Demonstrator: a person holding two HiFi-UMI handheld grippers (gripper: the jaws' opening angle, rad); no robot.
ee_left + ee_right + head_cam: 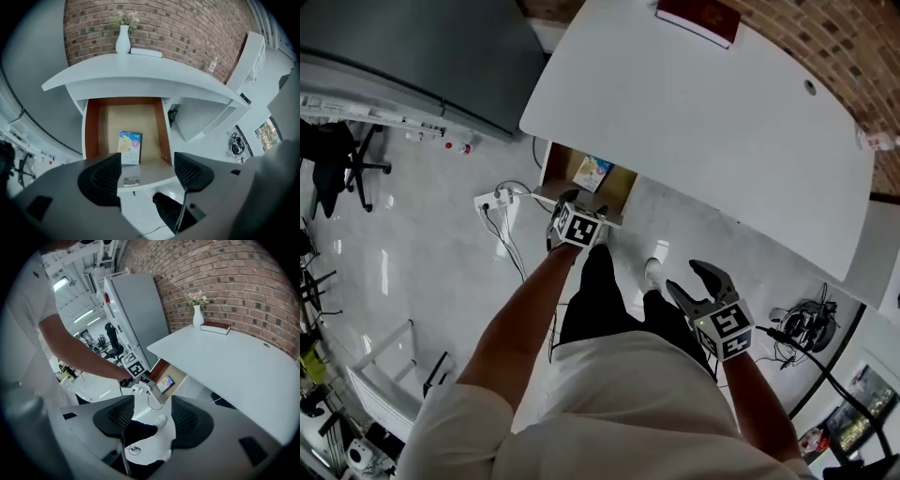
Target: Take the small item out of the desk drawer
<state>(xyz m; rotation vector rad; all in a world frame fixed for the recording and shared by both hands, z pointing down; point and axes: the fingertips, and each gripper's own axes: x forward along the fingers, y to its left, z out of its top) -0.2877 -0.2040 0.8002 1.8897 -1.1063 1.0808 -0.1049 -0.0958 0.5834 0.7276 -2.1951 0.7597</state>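
The desk drawer [564, 165] stands pulled out under the white desk [703, 122]. A small blue and yellow box [592, 172] lies inside it, near the front. In the left gripper view the box [130, 147] rests on the drawer's tan floor [126, 117], just beyond the white drawer front [140, 174]. My left gripper [146, 174] hovers over that front edge, open, with nothing between its pads. My right gripper [692, 279] hangs back by the person's right knee, open and empty. From the right gripper view [152, 416] the box [165, 382] shows in the drawer.
A dark red book [698, 17] and a white vase of flowers [123, 40] sit at the desk's far edge. A power strip with cables [497, 202] lies on the floor left of the drawer. A grey cabinet [412, 47] stands far left; more cables [806, 323] at right.
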